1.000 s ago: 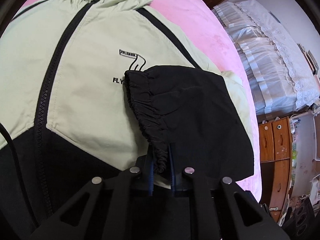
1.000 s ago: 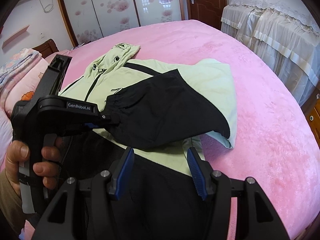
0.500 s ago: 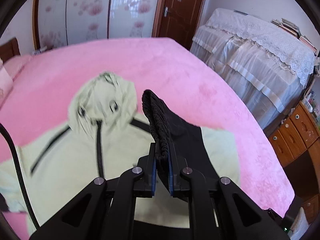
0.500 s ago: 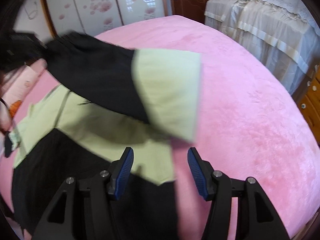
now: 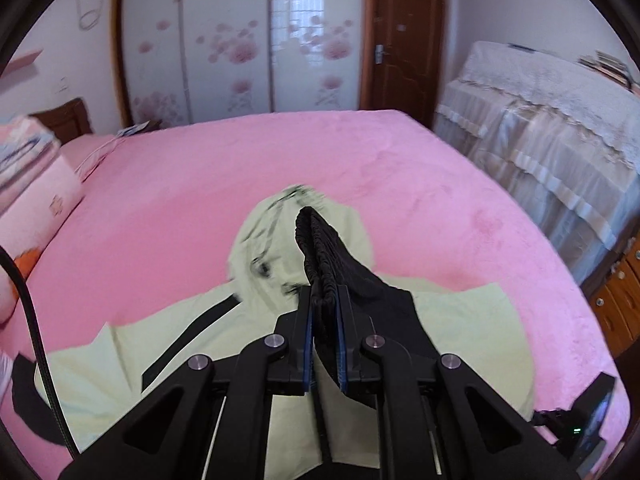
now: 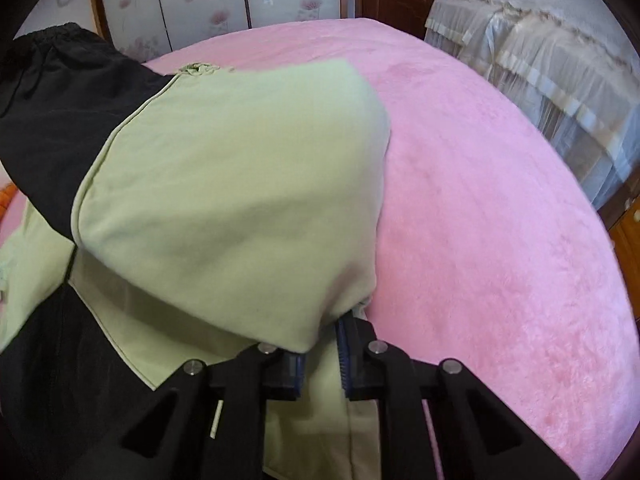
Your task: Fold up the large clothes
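Note:
A pale green and black hooded jacket lies spread on the pink bed, hood towards the far side. My left gripper is shut on the black elastic cuff of one sleeve and holds it raised above the jacket. In the right wrist view the same sleeve hangs lifted, black at the upper left, green in the middle. My right gripper has closed on the green sleeve's lower fold, which drapes over the left finger.
A stack of pink bedding sits at the bed's left. A second bed with a white lace cover stands to the right, with wooden drawers beside it. Sliding flowered wardrobe doors and a brown door are behind.
My left gripper has lifted the cuff up off the jacket's chest and pulled back. My right gripper has moved in and closed from wide open onto the sleeve's green part.

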Demonstrator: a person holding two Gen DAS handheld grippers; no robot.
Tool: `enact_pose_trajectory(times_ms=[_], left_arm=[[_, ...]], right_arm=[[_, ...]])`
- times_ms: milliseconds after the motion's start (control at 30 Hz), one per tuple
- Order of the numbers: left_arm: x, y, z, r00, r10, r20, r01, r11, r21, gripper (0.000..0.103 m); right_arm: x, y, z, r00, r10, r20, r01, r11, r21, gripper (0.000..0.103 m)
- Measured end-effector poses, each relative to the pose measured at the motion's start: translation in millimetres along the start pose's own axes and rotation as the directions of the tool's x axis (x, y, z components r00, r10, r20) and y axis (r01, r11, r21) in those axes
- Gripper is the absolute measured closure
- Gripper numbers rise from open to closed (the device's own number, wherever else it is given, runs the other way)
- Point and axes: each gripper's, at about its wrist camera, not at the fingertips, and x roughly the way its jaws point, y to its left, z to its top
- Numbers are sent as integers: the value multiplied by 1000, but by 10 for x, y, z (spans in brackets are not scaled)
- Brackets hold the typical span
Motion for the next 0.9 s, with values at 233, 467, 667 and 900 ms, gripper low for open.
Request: enact_pose_trajectory(times_ms=[233, 467, 667, 900], left_arm=[[741, 748, -894, 967, 105, -232, -122, 991, -60, 94], [987, 1119, -1226, 920, -110, -377, 42, 982, -184, 65], [817, 1260, -947, 943, -168, -286, 125, 979, -162, 40], [1327, 1281, -808, 922, -112, -371, 55, 985, -162, 40]], right_arm=[[-8, 124, -154, 998, -37, -58, 33, 997, -64, 65], [-333, 75, -177, 990, 119, -74, -122, 991, -45, 60], [-656, -158, 134, 956, 292, -11, -291, 955, 61, 42], [-239, -367, 735, 982, 190, 14, -190, 965, 184, 38]])
